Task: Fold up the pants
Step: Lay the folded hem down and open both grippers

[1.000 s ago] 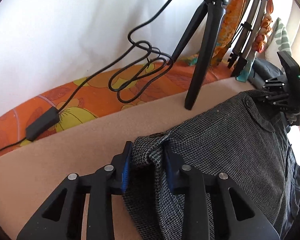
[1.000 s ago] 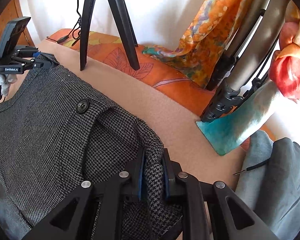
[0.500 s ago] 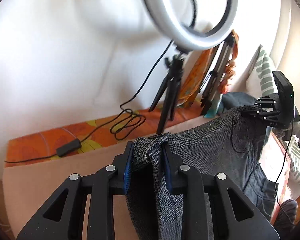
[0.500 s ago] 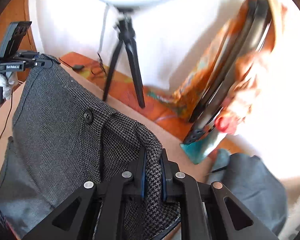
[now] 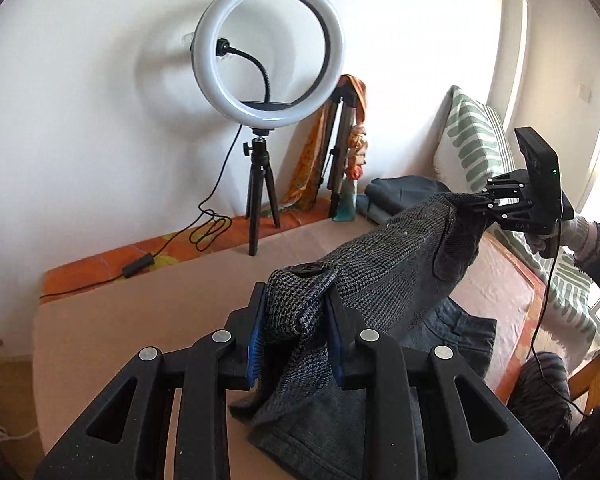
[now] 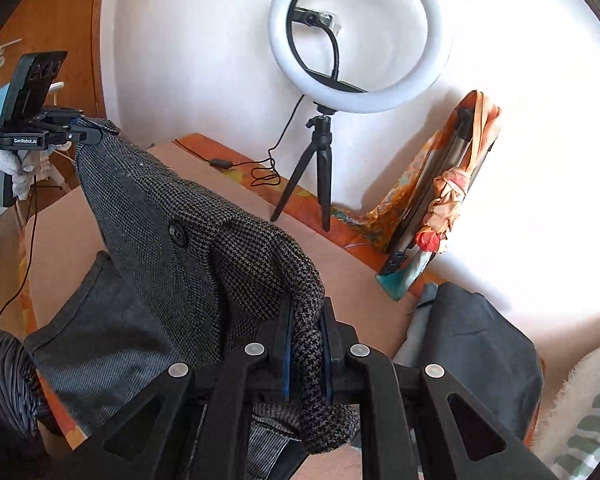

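Grey houndstooth pants (image 5: 396, 264) hang in the air, stretched by the waistband between both grippers above the beige surface (image 5: 140, 320). My left gripper (image 5: 296, 320) is shut on one waistband end next to a black button (image 5: 309, 269). My right gripper (image 6: 305, 340) is shut on the other bunched waistband end. Each gripper shows in the other's view: the right one (image 5: 488, 204), the left one (image 6: 88, 134). The pants (image 6: 172, 216) droop down onto a dark denim garment (image 6: 100, 344) below.
A ring light on a small tripod (image 5: 260, 200) stands at the back with its cable (image 5: 204, 232) on orange cloth. A folded tripod wrapped in orange fabric (image 6: 448, 184) leans on the wall. Dark folded clothes (image 6: 472, 360) and a green-striped pillow (image 5: 472, 140) lie at the right.
Both grippers have lifted the pants by the waistband well above the surface. The views tilted up, and the ring light came into sight.
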Action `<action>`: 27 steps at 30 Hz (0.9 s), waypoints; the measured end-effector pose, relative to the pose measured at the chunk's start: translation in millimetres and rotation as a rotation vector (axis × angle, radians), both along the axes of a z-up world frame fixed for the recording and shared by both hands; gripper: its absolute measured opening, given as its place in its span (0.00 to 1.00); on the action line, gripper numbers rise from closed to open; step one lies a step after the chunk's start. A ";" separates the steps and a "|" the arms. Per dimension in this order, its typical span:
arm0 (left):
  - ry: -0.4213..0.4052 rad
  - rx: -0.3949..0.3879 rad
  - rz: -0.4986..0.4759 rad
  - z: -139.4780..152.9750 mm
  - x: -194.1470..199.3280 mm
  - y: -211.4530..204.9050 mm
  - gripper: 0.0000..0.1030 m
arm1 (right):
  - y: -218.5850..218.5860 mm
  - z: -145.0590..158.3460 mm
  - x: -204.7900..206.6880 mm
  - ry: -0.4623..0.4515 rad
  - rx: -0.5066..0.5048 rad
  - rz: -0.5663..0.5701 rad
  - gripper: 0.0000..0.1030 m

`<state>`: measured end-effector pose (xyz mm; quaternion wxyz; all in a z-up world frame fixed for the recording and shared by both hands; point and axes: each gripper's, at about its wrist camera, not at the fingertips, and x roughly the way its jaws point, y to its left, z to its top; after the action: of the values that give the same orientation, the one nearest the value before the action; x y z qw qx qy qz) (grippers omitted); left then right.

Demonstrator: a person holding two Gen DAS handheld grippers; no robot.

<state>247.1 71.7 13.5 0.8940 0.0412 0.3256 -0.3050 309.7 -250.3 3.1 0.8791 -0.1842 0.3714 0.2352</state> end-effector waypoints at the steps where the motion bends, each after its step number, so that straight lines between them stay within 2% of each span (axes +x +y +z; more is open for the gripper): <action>1: 0.002 0.006 -0.007 -1.5 -10.5 0.2 0.24 | 0.2 -0.6 -11.8 -0.010 -0.006 0.007 0.08; 6: 0.020 0.055 -0.053 -21.3 -63.7 -4.6 0.24 | 1.2 -19.1 -64.9 -0.067 -0.033 0.033 0.08; 11: 0.099 0.132 -0.112 -65.2 -103.0 -13.0 0.23 | 0.5 -52.2 -123.0 -0.092 -0.051 0.071 0.08; 17: 0.171 0.148 -0.165 -98.5 -127.2 -21.7 0.23 | -1.1 -90.0 -166.4 -0.102 -0.092 0.076 0.08; 20: 0.199 0.181 -0.200 -110.3 -132.7 -28.1 0.23 | 0.6 -107.3 -189.5 -0.131 -0.166 0.114 0.09; 24: 0.222 0.229 -0.252 -120.6 -140.5 -37.5 0.23 | 0.6 -131.4 -204.9 -0.101 -0.230 0.134 0.09; 27: 0.243 0.274 -0.287 -125.9 -145.1 -43.3 0.23 | -1.2 -142.0 -207.4 -0.072 -0.233 0.131 0.09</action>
<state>102.1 28.5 -112.4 0.7818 0.1711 0.4602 -0.3844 102.2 -251.5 -138.8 0.8472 -0.3173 0.3517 0.2407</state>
